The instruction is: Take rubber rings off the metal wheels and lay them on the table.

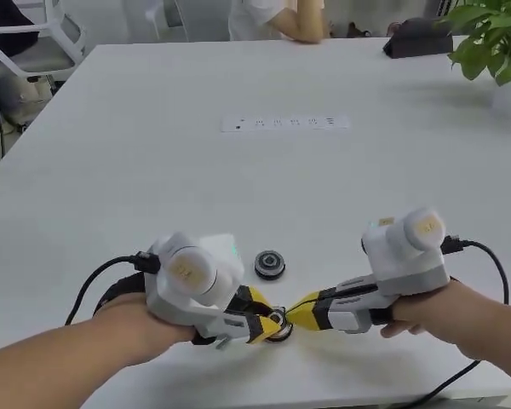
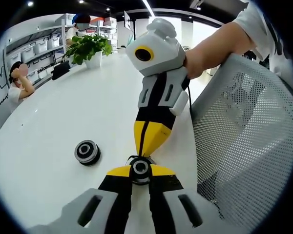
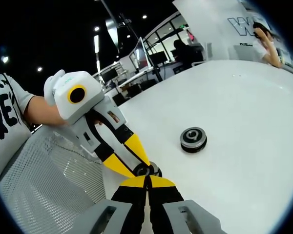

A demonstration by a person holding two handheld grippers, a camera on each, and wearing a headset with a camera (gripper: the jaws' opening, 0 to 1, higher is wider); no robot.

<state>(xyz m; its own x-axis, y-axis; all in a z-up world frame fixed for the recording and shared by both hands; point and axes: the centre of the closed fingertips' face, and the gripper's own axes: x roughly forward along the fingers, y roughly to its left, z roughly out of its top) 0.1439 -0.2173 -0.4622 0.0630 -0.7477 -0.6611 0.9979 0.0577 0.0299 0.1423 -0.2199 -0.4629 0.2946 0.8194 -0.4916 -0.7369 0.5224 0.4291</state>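
Observation:
A small metal wheel (image 1: 278, 325) with a black rubber ring sits near the table's front edge, and my left gripper (image 1: 268, 325) is shut on it. In the left gripper view the yellow jaw tips of the left gripper (image 2: 140, 171) flank the wheel (image 2: 140, 166). My right gripper (image 1: 291, 317) meets it from the right, jaws shut, tips pinching the ring at the wheel's rim (image 3: 151, 170). The right gripper (image 2: 144, 152) comes in from above in the left gripper view. A second wheel (image 1: 270, 264) with its black ring lies flat on the table just beyond.
The white table (image 1: 238, 187) stretches far ahead, with a socket strip (image 1: 285, 123) at its middle. A potted plant (image 1: 494, 38) and a black bag (image 1: 417, 38) stand at the far right. A mesh chair (image 2: 249, 136) is close behind the front edge.

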